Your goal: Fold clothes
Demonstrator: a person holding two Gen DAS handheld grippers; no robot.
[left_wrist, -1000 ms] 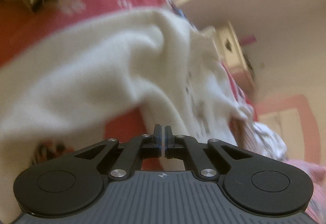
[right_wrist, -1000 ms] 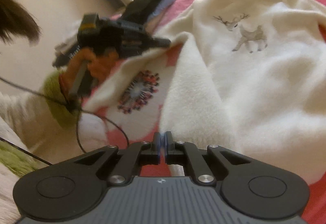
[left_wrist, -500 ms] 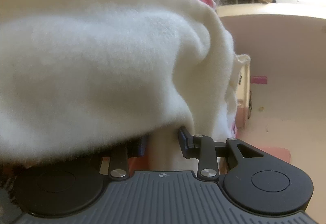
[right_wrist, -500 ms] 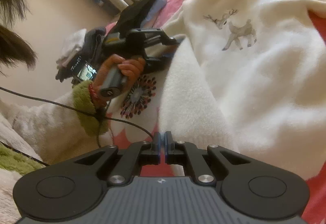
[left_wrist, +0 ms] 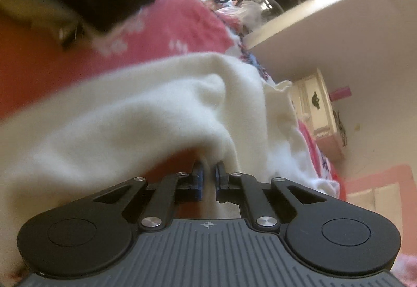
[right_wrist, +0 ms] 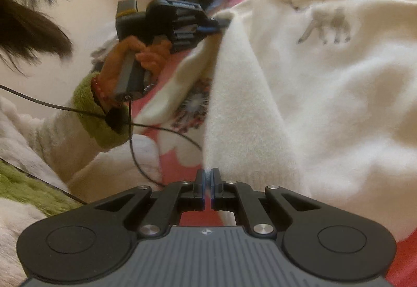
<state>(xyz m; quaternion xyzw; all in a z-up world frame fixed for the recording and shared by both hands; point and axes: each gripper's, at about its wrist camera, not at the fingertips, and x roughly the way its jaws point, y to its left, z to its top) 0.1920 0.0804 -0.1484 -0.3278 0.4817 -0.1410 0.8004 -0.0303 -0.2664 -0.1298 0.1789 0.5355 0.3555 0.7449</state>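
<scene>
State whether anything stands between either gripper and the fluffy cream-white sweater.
Nothing visible does. The left gripper has just closed on the fluffy cream-white sweater's fold, and the right gripper pinches its near edge.

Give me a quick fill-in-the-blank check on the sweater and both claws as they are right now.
1. The cream sweater bears a grey print of two ____.
2. The left claw has just been closing, and the fabric between its pads is ____ in colour.
3. The right claw pinches the sweater's ____.
4. The bedcover under the sweater is ____.

Missing words: deer; cream; edge; pink
</scene>
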